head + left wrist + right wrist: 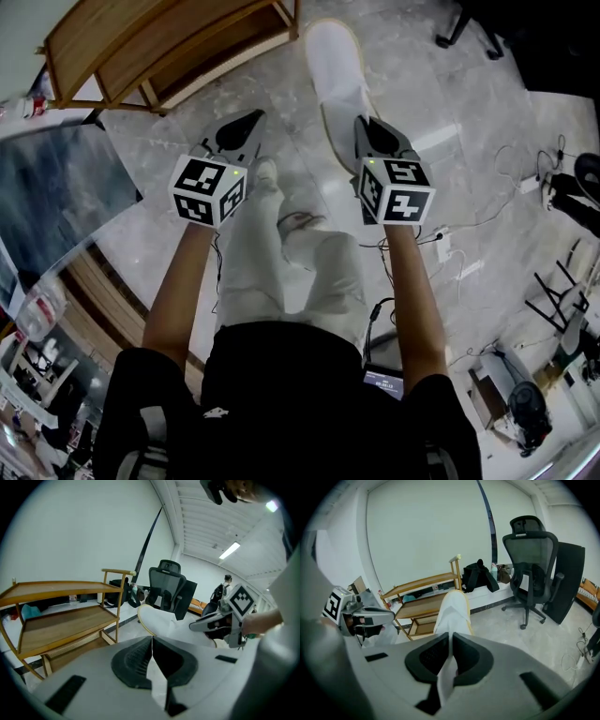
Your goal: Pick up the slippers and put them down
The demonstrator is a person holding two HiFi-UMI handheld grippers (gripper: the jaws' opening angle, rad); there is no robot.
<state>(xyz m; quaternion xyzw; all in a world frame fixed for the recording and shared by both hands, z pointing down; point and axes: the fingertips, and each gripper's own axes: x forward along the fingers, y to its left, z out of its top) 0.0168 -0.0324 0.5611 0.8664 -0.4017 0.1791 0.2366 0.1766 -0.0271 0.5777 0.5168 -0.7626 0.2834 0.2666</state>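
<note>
Now right gripper (364, 127) slants downward (clamped on white slipper (337, 75))

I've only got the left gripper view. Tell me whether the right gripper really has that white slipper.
Observer: Yes. In the right gripper view the right gripper is shut on the slipper, pinching its near end.
Operator: Now report what's on the ground to the right of that arm.
Observer: The head view shows what looks like a white power strip with cables, lying on the floor just right of the right forearm.
</note>
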